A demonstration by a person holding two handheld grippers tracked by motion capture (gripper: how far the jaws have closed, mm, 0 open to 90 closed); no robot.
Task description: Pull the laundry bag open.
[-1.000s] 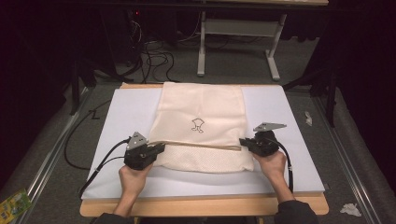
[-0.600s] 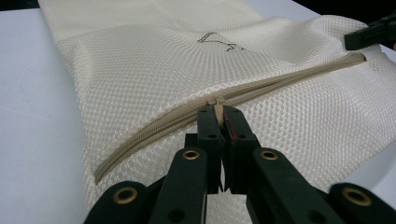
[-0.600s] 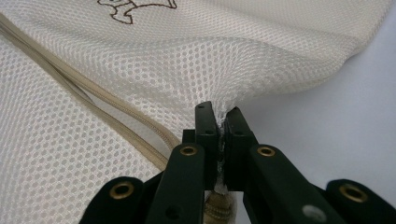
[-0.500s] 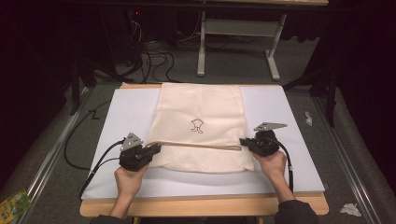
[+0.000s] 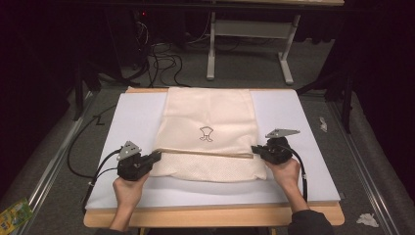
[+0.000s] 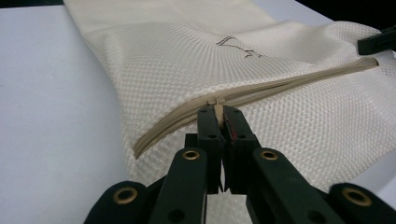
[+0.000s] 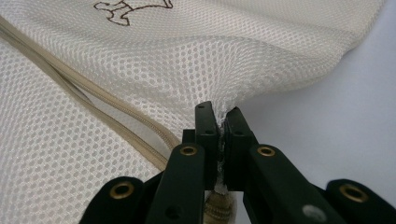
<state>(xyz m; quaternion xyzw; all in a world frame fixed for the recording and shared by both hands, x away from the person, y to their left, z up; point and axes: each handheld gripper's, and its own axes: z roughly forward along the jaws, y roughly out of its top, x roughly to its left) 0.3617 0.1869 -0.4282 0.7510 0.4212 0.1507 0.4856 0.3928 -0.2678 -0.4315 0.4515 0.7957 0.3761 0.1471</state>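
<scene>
Hands low at either end of mesh bag (image 5: 210, 132), fingers clamped: left gripper (image 6: 219, 122) apparently on zipper pull (image 6: 218, 112), right gripper (image 7: 221, 122) on mesh.

White board (image 5: 137, 117) on wooden table (image 5: 210, 215); crumpled tissues (image 5: 366, 220), cables (image 5: 161, 61), green packet (image 5: 14, 214) on floor.

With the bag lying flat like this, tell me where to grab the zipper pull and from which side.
Grip the small tab of the zipper pull edge-on, coming in low from the left edge of the mesh laundry bag, as the left gripper does. The tab stands thin and upright along the zipper, so jaws close across its flat faces.
</scene>
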